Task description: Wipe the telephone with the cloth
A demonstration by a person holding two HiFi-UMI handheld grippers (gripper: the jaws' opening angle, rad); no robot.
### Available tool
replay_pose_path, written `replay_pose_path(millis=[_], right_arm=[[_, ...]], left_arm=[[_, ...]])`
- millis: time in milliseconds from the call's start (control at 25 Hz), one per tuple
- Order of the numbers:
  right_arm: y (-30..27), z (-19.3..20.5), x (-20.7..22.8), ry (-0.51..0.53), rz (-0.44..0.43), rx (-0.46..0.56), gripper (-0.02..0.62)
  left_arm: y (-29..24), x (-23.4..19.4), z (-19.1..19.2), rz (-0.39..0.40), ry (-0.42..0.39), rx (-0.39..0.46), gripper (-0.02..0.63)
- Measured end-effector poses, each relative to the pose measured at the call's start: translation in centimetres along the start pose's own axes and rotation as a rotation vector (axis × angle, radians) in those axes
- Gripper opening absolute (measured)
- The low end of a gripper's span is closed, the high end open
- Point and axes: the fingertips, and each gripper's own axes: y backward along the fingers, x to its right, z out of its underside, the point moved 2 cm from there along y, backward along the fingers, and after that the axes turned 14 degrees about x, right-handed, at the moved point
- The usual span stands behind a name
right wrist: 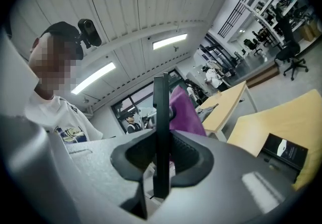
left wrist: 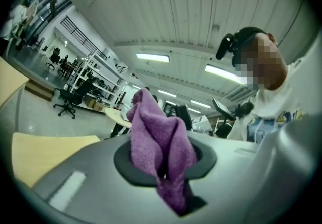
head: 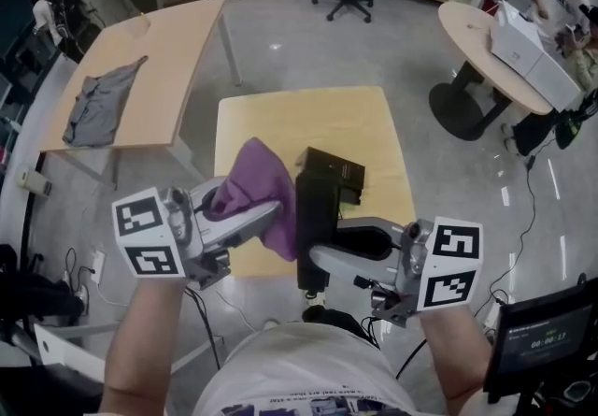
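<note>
Small table [head: 308, 115]: far half and left strip bare, I can pass there. Black box [head: 334, 171] on its near right part blocks low sweep. Over its near edge: upright phone [head: 315, 208], cloth [head: 257, 180] close at its left. Left of it, long table [head: 177, 59]; open floor lane between.

Head view: cloth [head: 260, 194] covers the left gripper [head: 269, 220] jaw tips. Telephone [head: 315, 218] hides the right gripper [head: 322, 263] jaw tips, and its lower end is lost behind that gripper. Right gripper view shows the telephone edge-on only, face unseen. Label on black box [head: 334, 171] too small to read. Screen [head: 545, 339] cut off at right edge. Forearms [head: 140, 349] cut off at bottom edge.
</note>
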Motion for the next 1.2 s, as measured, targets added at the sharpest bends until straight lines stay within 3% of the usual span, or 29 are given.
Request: replay_pose_path(millis=[240,520,760,1200], right_arm=[[-1.3,1.2,-1.3,-0.018,-0.074,-0.040,0.077],[-1.3,0.2,-0.6,-0.032,-0.069,-0.009,0.077],[-1.1,-0.8,-0.1,-0.037,-0.063,0.022,0.077],[-0.8,-2.3,0.7,-0.023,-0.039,0.052,0.077]], left_arm=[[-2.9,-0.3,-3.6,0.089,0.089,0.127,0.086],[-2.7,-0.8,-2.0,0.125,0.283,0.184,0.086],[-1.8,-0.5,0.4,0.117,0.354,0.172,0.086],[0.3,0.8,4.9,0.087,0.404,0.093,0.086]])
